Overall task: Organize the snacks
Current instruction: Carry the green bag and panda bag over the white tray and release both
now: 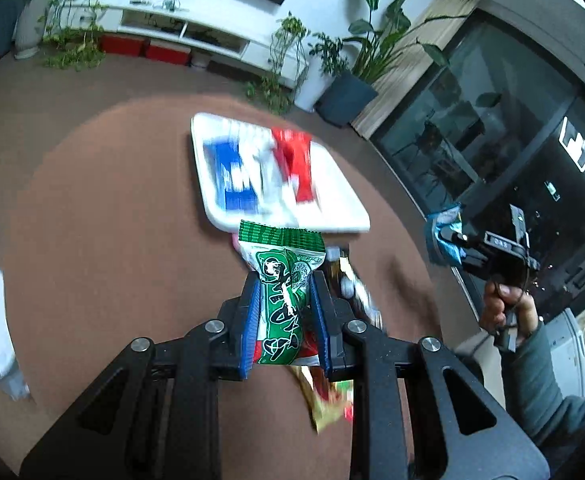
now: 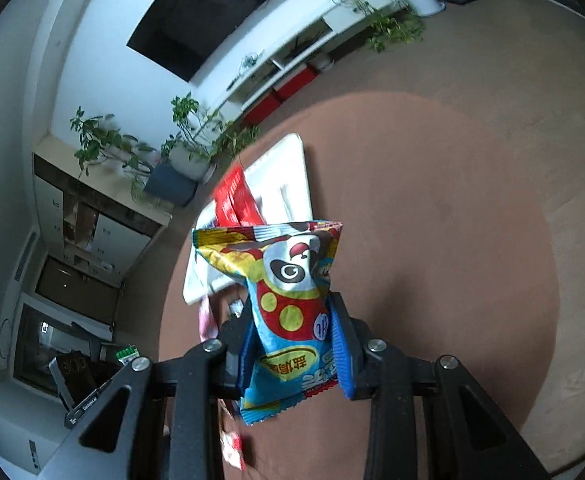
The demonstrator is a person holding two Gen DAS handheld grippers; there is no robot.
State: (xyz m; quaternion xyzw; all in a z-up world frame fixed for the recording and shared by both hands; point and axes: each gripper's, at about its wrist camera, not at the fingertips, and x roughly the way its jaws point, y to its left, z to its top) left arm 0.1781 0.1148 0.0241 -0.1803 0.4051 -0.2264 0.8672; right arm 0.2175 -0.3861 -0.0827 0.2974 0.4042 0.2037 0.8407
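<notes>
My left gripper [image 1: 284, 280] is shut on a green and white snack packet [image 1: 282, 280], lifted above the round brown table [image 1: 104, 240]. Beyond it lies a white tray [image 1: 344, 204] holding a blue packet [image 1: 232, 176] and a red packet [image 1: 294, 164], both blurred. My right gripper [image 2: 292, 304] is shut on a blue, red and yellow snack packet [image 2: 288, 280], held over the same table [image 2: 432, 240]. The white tray [image 2: 292, 168] with a red packet [image 2: 234, 200] shows behind it. In the left wrist view the right gripper [image 1: 446, 240] appears at the right, carrying its blue packet.
Loose snack packets [image 1: 328, 400] lie on the table under my left gripper, and small packets [image 2: 232, 448] sit below the right one. A person's hand and dark sleeve [image 1: 532, 360] hold the right gripper. Potted plants [image 1: 356, 60] and a white TV cabinet [image 1: 180, 28] stand beyond the table.
</notes>
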